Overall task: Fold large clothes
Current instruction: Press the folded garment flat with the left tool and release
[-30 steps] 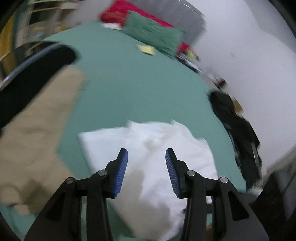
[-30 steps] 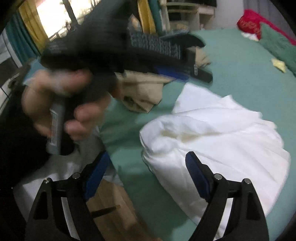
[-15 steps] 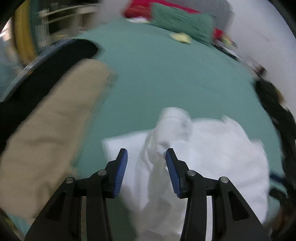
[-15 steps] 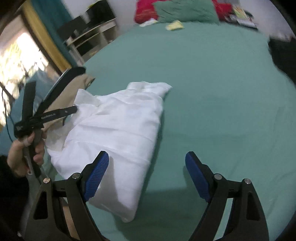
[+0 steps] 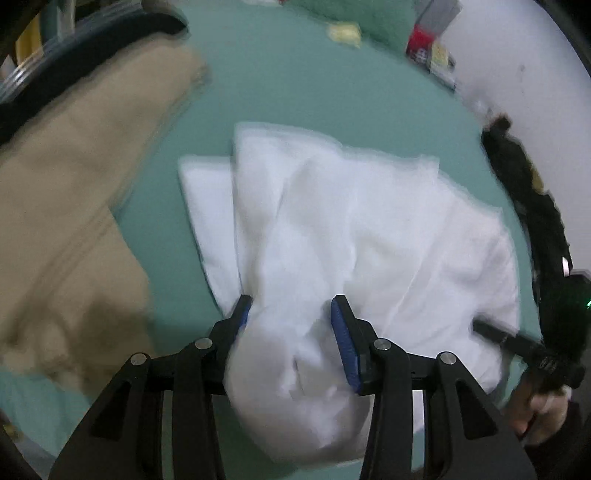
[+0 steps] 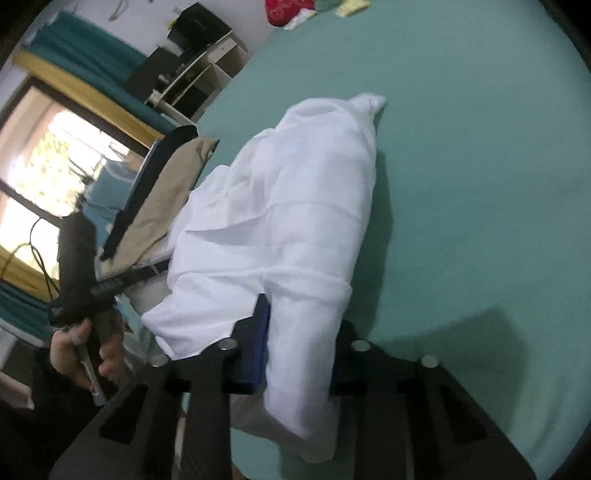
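A white garment [image 5: 369,221] lies bunched on the green bed [image 5: 295,92]. My left gripper [image 5: 291,314] points down at its near edge, with a thick wad of the cloth filling the gap between the blue pads and bulging back over the frame. In the right wrist view the same garment [image 6: 295,203] stretches away from my right gripper [image 6: 301,325]. Its jaws are closing on a folded end of the cloth, which hangs between the pads. A hand [image 6: 74,350] holds the left gripper's handle at the left edge.
A beige garment [image 5: 74,203] lies on the bed left of the white one, against a dark edge. Black clothing [image 5: 528,192] sits along the bed's right side by the wall. A green pillow [image 5: 369,14] lies far back. Shelves [image 6: 199,85] and a window [image 6: 48,166] stand beyond the bed.
The left gripper has sunk onto the white garment. The right gripper has swung round and down to the garment's other end, and its wide jaws have narrowed on the cloth.
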Available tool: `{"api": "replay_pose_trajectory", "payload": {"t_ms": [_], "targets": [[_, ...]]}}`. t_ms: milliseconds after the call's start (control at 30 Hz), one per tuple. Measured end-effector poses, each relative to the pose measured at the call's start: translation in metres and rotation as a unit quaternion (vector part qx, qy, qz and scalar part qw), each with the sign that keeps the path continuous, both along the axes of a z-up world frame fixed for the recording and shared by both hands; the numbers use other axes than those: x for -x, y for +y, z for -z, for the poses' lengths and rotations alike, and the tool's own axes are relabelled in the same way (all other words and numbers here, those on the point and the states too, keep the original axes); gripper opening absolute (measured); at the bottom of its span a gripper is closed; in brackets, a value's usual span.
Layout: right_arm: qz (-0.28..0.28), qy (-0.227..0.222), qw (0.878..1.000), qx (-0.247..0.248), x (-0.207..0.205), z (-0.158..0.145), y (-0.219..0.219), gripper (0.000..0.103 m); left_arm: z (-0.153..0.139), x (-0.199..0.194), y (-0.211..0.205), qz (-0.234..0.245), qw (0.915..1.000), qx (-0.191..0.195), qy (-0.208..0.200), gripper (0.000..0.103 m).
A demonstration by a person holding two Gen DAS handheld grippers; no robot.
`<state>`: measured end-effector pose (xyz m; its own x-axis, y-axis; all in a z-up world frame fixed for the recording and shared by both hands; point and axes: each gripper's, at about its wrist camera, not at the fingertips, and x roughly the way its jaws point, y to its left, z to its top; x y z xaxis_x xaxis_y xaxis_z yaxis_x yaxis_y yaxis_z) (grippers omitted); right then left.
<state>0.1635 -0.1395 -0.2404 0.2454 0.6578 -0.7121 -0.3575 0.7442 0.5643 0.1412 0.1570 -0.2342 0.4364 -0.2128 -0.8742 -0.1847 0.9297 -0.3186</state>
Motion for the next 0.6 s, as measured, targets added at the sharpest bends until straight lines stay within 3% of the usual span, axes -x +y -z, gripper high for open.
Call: {"api": "replay_pose_trajectory", "payload": {"t_ms": [233,533,600], "targets": [[-0.001,-0.064,0.993,0.104,0.007,-0.042,-0.019,0.016,-0.012,0.004,-0.03,0.008,0.9998,0.013,-0.012,0.045],[0.005,-0.071,0.985,0.156,0.004,-0.054,-0.104,0.016,-0.03,0.013,-0.104,0.043,0.9969,0.016,-0.064,0.046],[-0.004,-0.073,0.984,0.161,0.002,-0.051,-0.115,0.017,-0.029,0.009,-0.11,0.036,0.9973,0.018,-0.062,0.052]]}}
